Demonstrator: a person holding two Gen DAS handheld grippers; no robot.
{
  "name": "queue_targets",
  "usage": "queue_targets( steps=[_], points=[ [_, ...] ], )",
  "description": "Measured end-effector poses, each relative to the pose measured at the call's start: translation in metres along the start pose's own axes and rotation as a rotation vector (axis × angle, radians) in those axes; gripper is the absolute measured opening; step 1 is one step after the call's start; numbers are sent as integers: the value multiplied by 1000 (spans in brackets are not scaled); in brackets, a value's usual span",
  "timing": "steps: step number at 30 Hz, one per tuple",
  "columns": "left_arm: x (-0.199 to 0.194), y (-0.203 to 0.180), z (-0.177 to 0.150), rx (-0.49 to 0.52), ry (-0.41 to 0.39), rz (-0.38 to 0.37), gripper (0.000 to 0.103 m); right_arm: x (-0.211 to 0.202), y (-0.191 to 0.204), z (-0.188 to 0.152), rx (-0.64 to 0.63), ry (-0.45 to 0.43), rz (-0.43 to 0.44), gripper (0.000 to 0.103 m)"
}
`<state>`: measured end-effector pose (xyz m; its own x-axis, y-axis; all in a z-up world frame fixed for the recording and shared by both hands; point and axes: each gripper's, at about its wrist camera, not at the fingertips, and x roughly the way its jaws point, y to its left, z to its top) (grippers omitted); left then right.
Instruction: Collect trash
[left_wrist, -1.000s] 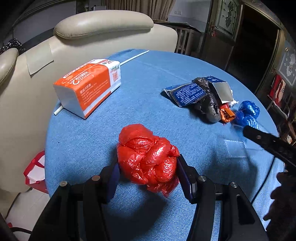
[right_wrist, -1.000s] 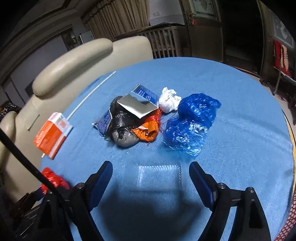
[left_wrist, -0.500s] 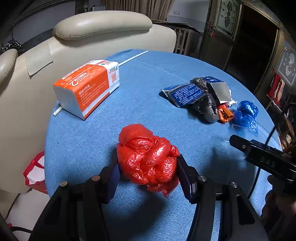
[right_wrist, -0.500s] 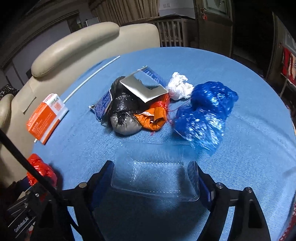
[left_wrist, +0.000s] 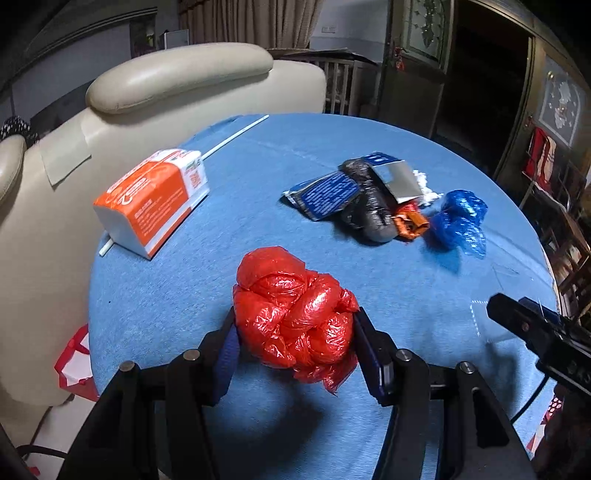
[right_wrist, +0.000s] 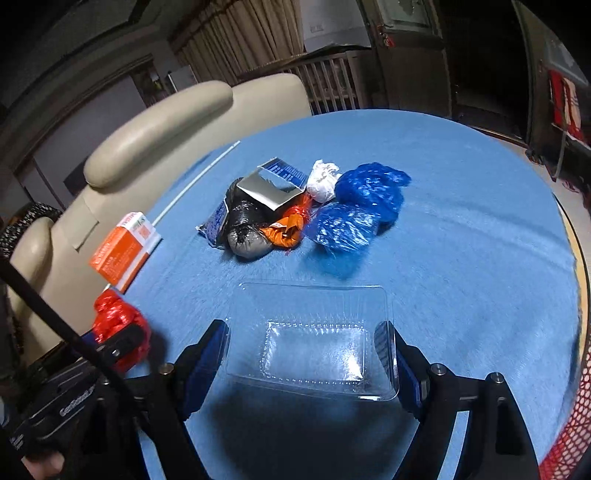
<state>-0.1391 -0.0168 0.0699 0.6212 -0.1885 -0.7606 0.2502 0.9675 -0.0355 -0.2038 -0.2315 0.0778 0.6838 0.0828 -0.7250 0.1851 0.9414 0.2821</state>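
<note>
My left fingers (left_wrist: 364, 339) press both sides of a crumpled red plastic bag (left_wrist: 295, 317); my right fingers (right_wrist: 208, 358) bracket a clear plastic tray (right_wrist: 314, 332), touching or nearly so.

Both items sit low over the blue-clothed round table (left_wrist: 277, 166), near its front edge. I cannot tell whether the right gripper (right_wrist: 308, 354) truly grips the tray, because its see-through walls blur against the cloth; I judge the thin shell could buckle or pop free if squeezed harder. The slick red bag could slide out of my left gripper (left_wrist: 295, 343), since loose folds hang below the pads. Further back a pile lies untouched: blue bag (right_wrist: 354, 206), white wad (right_wrist: 323, 181), orange scrap, black bag (right_wrist: 243, 221) and foil packet, overlapping so their edges are unclear. An orange tissue pack (left_wrist: 155, 199) lies apart.
</note>
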Motion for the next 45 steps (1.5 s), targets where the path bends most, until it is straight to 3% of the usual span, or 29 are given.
queue_targets(
  steps=[9,22,27,45],
  points=[
    [-8,-55,5,105,-21,-36,60,-55,-36,-10,75,-94,11,83],
    [-22,-128,14,211,-73,-163,59,-122,-95,-17,177,-215,-113,83],
    [-25,-121,11,201,-90,-187,59,-132,-98,-16,181,-227,-159,83],
    [-15,-40,12,87,-84,-209,59,-126,-28,-18,101,-197,-205,83]
  ],
)
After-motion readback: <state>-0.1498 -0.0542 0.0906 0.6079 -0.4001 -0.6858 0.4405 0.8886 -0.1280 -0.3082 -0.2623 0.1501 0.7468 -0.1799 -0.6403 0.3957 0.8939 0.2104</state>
